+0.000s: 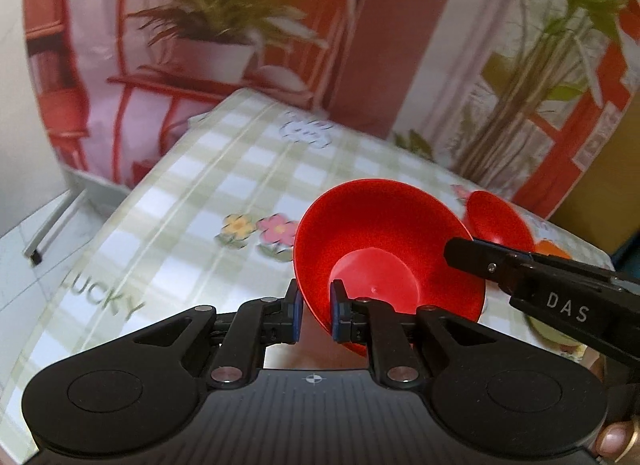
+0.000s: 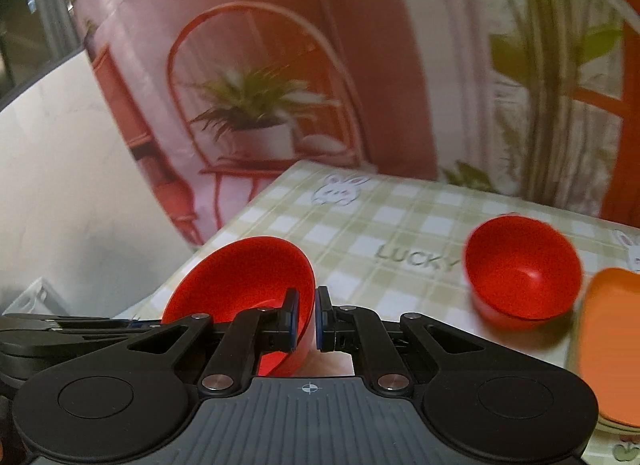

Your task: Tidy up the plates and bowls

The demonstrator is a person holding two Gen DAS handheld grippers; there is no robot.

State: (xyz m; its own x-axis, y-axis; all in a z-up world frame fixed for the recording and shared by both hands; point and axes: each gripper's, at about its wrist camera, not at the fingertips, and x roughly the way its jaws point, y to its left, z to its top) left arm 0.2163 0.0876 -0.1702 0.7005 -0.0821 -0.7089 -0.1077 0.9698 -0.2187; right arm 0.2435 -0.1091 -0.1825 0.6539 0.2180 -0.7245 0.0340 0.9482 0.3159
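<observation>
A red bowl (image 1: 380, 233) hangs tilted above the checked tablecloth, held from both sides. My left gripper (image 1: 316, 305) is shut on its near left rim, one blue pad inside the bowl and one outside. My right gripper (image 1: 456, 253) reaches in from the right and clamps the opposite rim. In the right wrist view the same bowl (image 2: 240, 277) sits in my right gripper (image 2: 306, 313), with the left gripper (image 2: 132, 323) low at the left behind it. A second red bowl (image 2: 524, 277) (image 1: 496, 221) rests on the table, apart from both grippers.
An orange plate (image 2: 612, 337) lies at the right edge beside the second bowl. The green-checked tablecloth (image 1: 200, 201) ends at a left edge with floor below. A printed backdrop of plants and red chairs (image 2: 260, 105) stands behind the table.
</observation>
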